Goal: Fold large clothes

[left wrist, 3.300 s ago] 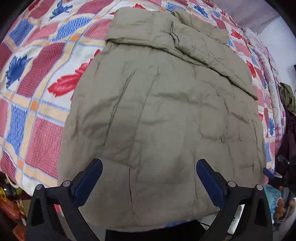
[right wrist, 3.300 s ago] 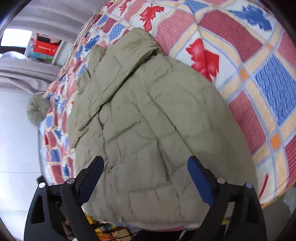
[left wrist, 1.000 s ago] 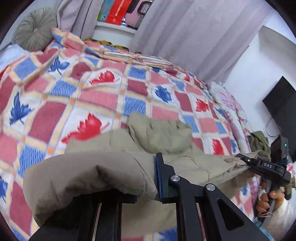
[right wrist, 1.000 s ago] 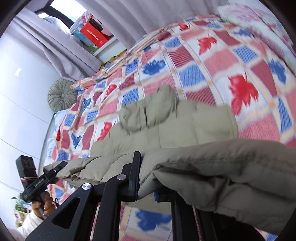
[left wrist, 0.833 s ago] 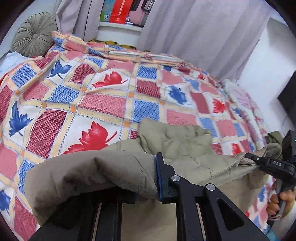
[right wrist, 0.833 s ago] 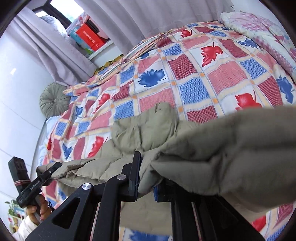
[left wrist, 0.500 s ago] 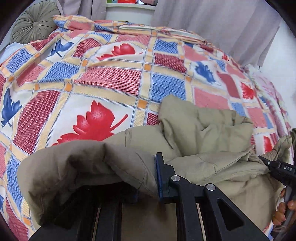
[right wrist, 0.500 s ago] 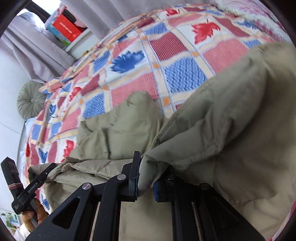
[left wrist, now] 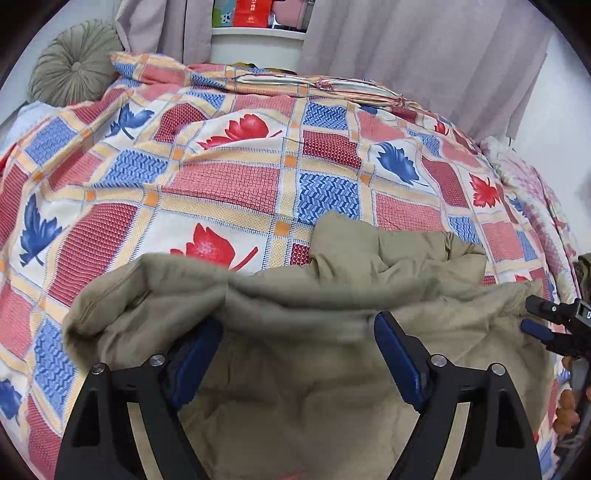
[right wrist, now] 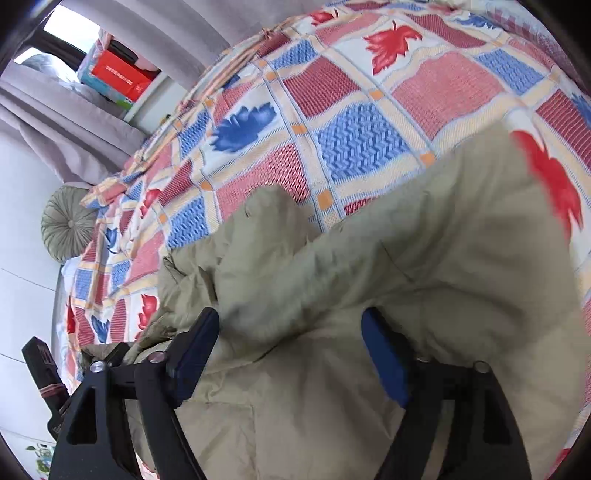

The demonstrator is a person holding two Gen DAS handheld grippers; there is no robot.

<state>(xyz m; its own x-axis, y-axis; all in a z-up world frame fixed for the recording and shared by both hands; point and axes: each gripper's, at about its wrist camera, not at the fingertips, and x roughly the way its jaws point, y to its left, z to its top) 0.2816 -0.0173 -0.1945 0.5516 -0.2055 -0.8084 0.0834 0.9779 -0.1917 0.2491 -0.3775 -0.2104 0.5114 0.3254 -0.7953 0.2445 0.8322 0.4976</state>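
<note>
An olive quilted jacket (left wrist: 388,266) lies on the bed, its near edge folded up toward the collar. My left gripper (left wrist: 295,332) is opening; the folded edge sags loose between its blue pads (left wrist: 399,354), which do not press it. In the right wrist view my right gripper (right wrist: 291,332) is also opening above the jacket (right wrist: 461,240), with cloth lying free between its pads (right wrist: 380,350). Each gripper shows in the other's view: the right gripper (left wrist: 546,325) at the jacket's right end, the left gripper (right wrist: 48,373) at its left end.
A checked bed cover (left wrist: 221,184) with red and blue leaves spreads beyond the jacket. A round green cushion (left wrist: 74,70) sits at the far left corner. Grey curtains (left wrist: 406,44) and a shelf with boxes (left wrist: 255,14) stand behind the bed.
Both grippers were shut on the jacket's edge, carried it forward and down, and now stand wide apart. The released edge has dropped onto the jacket.
</note>
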